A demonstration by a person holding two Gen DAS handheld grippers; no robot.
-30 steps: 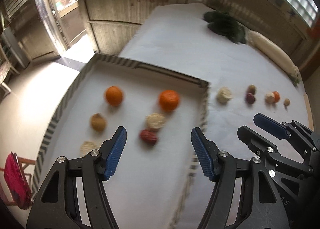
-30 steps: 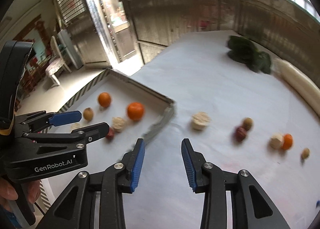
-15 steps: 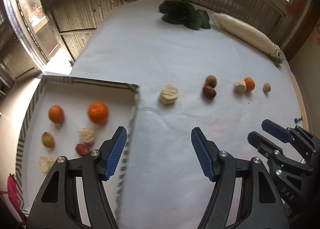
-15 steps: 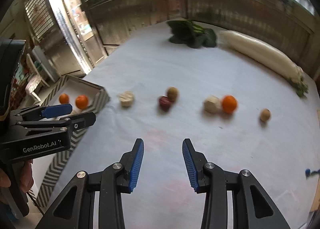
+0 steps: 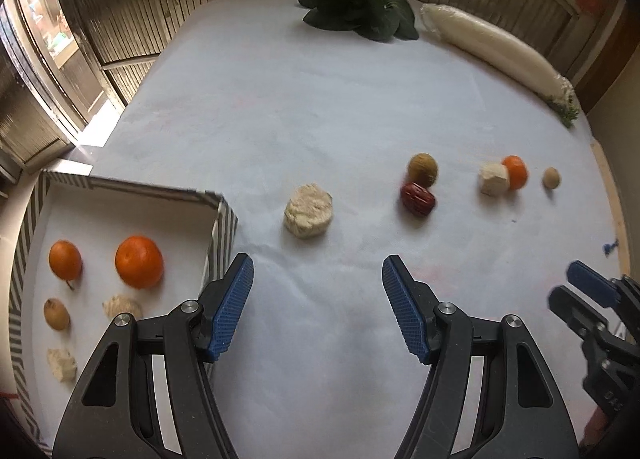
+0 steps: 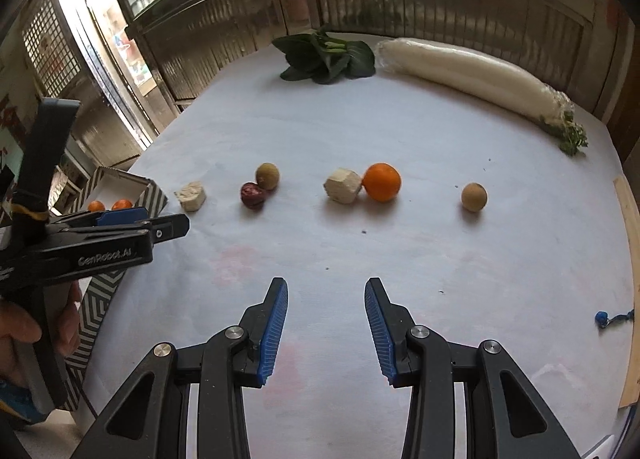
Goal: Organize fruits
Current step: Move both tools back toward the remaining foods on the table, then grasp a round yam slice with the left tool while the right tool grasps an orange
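Observation:
A striped box (image 5: 218,215) at the left holds two oranges (image 5: 139,261), a small brown fruit and several pale chunks. On the white cloth lie a pale chunk (image 5: 308,211), a red date (image 5: 418,199) touching a brown fruit (image 5: 423,169), a cut pale piece (image 6: 343,185) against an orange (image 6: 381,181), and a small tan fruit (image 6: 474,197). My left gripper (image 5: 316,299) hangs open over the cloth just in front of the pale chunk, with nothing between its fingers. My right gripper (image 6: 326,323) is open and empty, nearer than the orange.
Dark leafy greens (image 6: 326,57) and a long white radish (image 6: 472,77) lie at the table's far edge. A small blue object (image 6: 600,318) sits near the right edge. A hand (image 6: 24,333) holds the left gripper's handle at the left.
Both grippers have swung right, away from the box and over the cloth toward the loose fruit. Their jaws look the same width as before.

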